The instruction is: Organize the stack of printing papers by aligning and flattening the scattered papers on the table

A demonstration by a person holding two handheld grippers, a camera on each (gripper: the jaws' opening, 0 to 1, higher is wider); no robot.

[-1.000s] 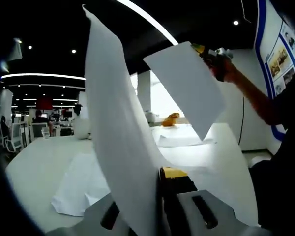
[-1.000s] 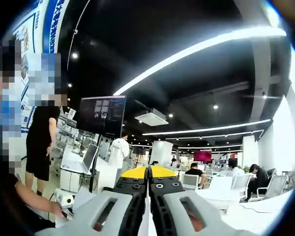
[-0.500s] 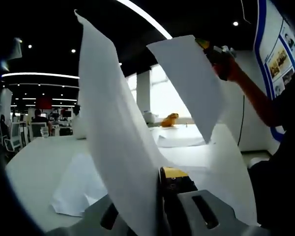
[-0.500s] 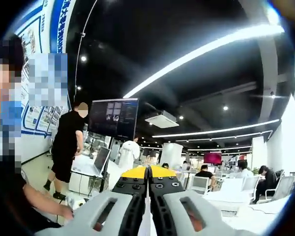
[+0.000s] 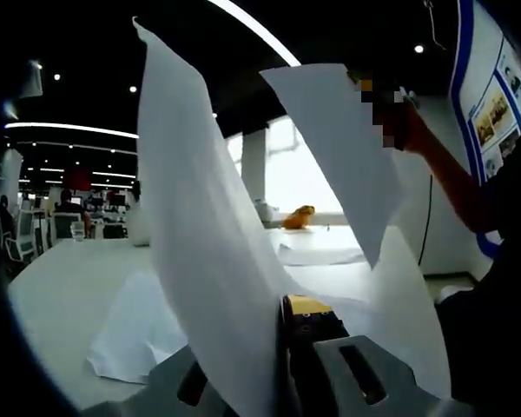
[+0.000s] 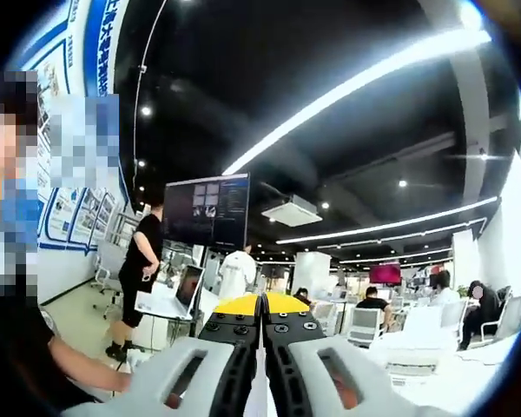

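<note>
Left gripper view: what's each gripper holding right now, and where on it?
The left gripper pinches a raised paper sheet at its lower edge. The right gripper, shut, grips a second sheet at its top corner.

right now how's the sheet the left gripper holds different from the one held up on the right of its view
The near sheet rises from the left gripper right before the lens, bowed in a long curve. The far sheet hangs from the right gripper, looking flat, one corner pointing down. The near sheet looks far larger, being closer. Both are plain white and lifted off the table, each pinched in shut jaws.
</note>
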